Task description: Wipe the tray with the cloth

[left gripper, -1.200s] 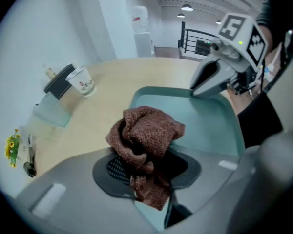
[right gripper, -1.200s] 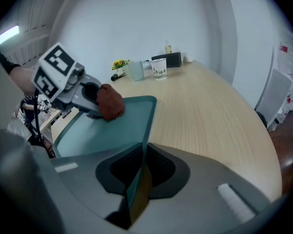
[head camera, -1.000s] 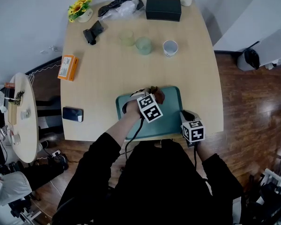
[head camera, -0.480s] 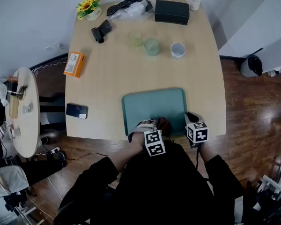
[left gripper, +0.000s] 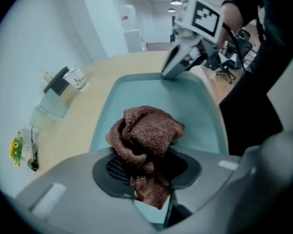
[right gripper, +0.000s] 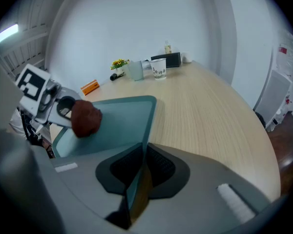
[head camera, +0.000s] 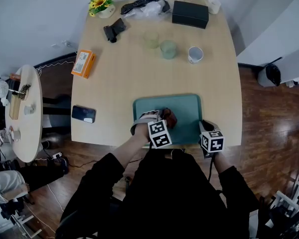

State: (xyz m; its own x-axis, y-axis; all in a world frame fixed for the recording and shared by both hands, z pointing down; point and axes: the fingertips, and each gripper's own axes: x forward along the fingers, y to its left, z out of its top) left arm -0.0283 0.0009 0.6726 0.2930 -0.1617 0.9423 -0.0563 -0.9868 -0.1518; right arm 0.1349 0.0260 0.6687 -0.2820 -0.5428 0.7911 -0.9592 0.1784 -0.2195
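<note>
A teal tray (head camera: pixel 187 108) lies at the near edge of the wooden table (head camera: pixel 139 78). My left gripper (head camera: pixel 164 119) is shut on a bunched brown cloth (head camera: pixel 170 116) and presses it onto the middle of the tray. In the left gripper view the cloth (left gripper: pixel 147 139) bulges out between the pads (left gripper: pixel 118 168) over the tray (left gripper: pixel 190 106). My right gripper (head camera: pixel 204 127) is shut on the tray's near right rim; its own view shows the rim (right gripper: pixel 145 130) running between the jaws of the right gripper (right gripper: pixel 141 167). The cloth (right gripper: pixel 85 118) shows there at the left.
Behind the tray stand two pale green cups (head camera: pixel 168 49) and a white mug (head camera: pixel 195 55). A black box (head camera: pixel 190 14), a flower pot (head camera: pixel 103 4) and a black pouch (head camera: pixel 114 31) sit at the back. An orange box (head camera: pixel 83 63) and a phone (head camera: pixel 83 113) lie left.
The left gripper dragged the cloth from the tray's far side to its near edge, then back out to the middle. The right gripper has kept its hold on the rim.
</note>
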